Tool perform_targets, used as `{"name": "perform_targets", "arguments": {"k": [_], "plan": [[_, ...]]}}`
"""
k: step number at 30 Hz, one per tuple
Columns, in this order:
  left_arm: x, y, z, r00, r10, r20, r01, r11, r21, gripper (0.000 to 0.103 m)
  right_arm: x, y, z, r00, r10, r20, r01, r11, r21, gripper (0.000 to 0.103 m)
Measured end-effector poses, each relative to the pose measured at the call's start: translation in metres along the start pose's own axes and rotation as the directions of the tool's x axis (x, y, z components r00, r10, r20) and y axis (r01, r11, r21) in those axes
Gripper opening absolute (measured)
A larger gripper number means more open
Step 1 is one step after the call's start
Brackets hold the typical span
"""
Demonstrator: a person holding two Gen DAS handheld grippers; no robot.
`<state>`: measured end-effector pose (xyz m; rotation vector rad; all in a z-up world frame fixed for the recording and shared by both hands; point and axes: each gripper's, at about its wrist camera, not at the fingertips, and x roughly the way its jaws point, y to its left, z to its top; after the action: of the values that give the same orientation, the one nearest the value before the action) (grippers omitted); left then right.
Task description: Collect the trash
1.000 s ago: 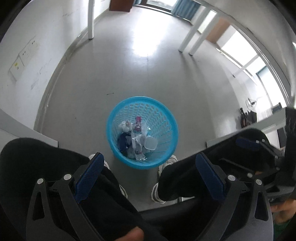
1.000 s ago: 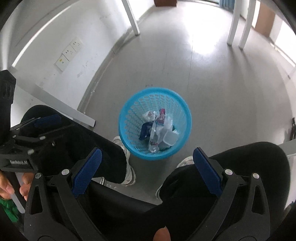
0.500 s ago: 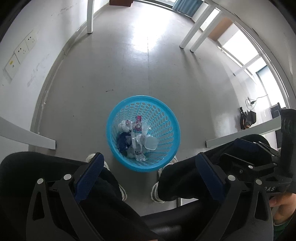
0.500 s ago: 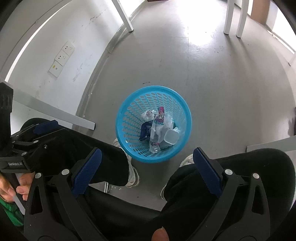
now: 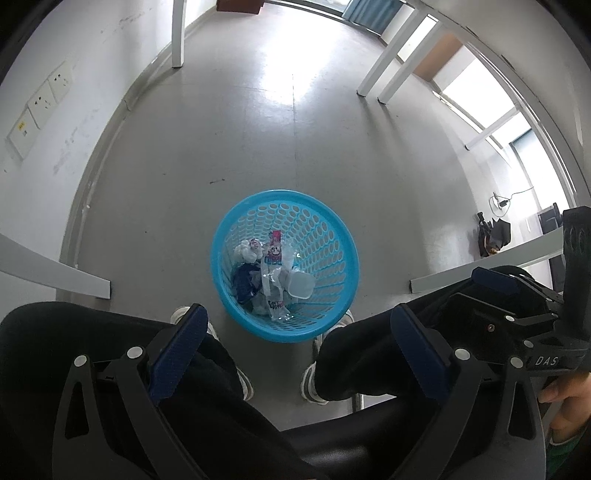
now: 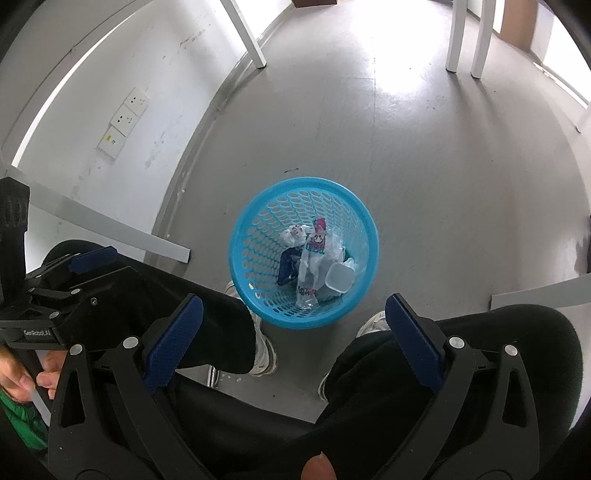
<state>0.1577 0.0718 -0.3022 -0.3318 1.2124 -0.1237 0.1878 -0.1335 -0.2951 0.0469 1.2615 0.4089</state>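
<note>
the blue basket (image 5: 334,317) of trash (image 5: 271,275) stands on bare grey floor (image 5: 258,140) between the person's shoes, white table legs (image 5: 178,33) well beyond. the left gripper (image 5: 295,347) and right gripper (image 6: 291,332) both gape wide, holding nothing, above the knees. only the right view shows the left hand (image 6: 16,373).

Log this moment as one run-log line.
left gripper: open, empty | right gripper: open, empty | bin: on floor between feet, holds trash | floor: no loose trash seen
</note>
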Motion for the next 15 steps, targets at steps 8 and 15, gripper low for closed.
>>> {"name": "perform_targets", "arguments": {"k": [8,15], "plan": [[0.0017,-0.0018,-0.0006,1.000,0.001,-0.002,-0.001,1.000,0.002,0.097,0.0012,-0.0011,0.0003,1.000,0.008,-0.006,-0.008,1.000,0.009,0.095],[0.0034,-0.0023,-0.0009,1.000,0.000,-0.006,0.000,1.000,0.004,0.097,0.0025,-0.0035,-0.0013,1.000,0.020,-0.008,-0.020,1.000,0.019,0.094]]}}
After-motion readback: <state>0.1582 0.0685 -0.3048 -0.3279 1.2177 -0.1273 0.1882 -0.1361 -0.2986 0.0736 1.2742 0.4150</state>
